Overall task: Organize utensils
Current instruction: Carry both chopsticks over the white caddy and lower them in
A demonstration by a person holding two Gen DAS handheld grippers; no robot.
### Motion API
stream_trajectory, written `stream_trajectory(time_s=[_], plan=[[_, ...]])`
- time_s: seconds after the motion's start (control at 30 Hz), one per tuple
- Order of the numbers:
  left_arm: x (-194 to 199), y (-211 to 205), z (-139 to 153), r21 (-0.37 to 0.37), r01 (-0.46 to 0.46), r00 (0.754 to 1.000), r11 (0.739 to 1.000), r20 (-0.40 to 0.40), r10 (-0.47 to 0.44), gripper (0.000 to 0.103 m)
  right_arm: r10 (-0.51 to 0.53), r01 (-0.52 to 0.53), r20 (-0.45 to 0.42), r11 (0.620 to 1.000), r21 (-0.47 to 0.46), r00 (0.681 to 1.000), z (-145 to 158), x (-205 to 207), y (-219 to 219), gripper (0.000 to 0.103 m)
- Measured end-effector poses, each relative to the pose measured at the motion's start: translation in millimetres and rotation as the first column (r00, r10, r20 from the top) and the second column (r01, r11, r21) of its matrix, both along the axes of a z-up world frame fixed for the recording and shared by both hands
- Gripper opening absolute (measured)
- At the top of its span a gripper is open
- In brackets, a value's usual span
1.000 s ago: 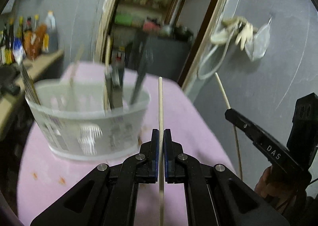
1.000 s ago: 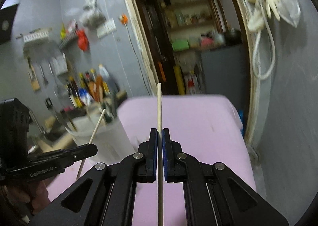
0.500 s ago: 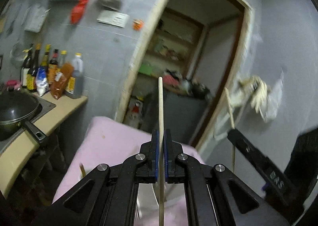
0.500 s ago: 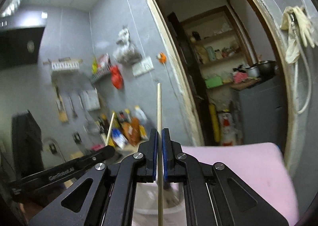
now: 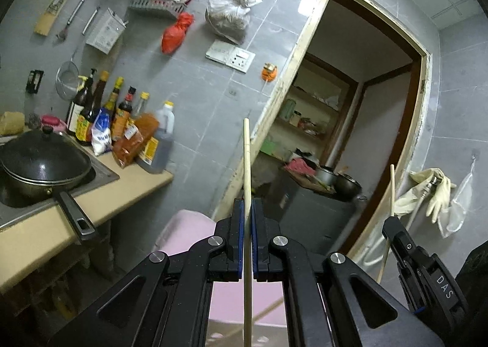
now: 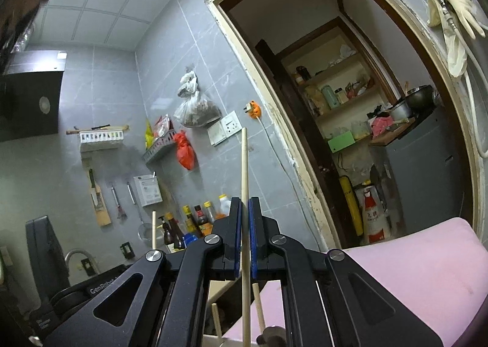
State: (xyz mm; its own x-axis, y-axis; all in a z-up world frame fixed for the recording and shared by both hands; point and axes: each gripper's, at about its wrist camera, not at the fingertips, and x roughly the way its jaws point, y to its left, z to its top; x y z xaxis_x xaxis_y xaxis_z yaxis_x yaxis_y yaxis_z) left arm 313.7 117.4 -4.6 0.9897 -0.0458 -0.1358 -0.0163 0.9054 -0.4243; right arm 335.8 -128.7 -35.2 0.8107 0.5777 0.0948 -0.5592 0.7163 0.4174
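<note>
gripping slim round wooden chopsticks (one each): left gripper point(image 5: 247, 209), right gripper point(image 6: 245, 209)

Lidded wok point(image 5: 42, 164) beside sauce bottles point(image 5: 122, 127), countertop point(image 5: 100, 197).

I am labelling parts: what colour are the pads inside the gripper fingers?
Blue pads, on black fingers; clearest in the left wrist view.

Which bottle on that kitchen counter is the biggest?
The plastic jug with the yellow cap, at the right end of the row of bottles; it is squat, wide and has a handle, while the others are slim glass bottles.
</note>
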Motion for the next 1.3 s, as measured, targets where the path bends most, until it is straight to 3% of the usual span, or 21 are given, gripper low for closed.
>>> stream_trajectory(time_s=[0.4,0.73,0.97,1.3], plan=[[-6,-8,-24,0.099,-0.085,0.996,0.991,0.025,0.082,0.002,0.004,-0.005,-0.049,1.0,-0.025,0.999,-29,7,7,0.003],[-5,-39,-40,0.264,-0.148,0.986,0.953,0.115,0.121,0.002,0.006,-0.012,-0.055,0.995,-0.1,0.998,-39,-2,10,0.003],[-5,-48,-54,0.338,-0.165,0.982,0.926,0.139,0.124,0.002,0.018,-0.03,-0.073,0.987,-0.16,0.997,-45,-8,11,0.003],[-4,-53,-62,0.366,-0.149,0.986,0.919,0.129,0.109,0.002,0.02,-0.036,-0.087,0.982,-0.183,0.996,-49,-13,11,0.003]])
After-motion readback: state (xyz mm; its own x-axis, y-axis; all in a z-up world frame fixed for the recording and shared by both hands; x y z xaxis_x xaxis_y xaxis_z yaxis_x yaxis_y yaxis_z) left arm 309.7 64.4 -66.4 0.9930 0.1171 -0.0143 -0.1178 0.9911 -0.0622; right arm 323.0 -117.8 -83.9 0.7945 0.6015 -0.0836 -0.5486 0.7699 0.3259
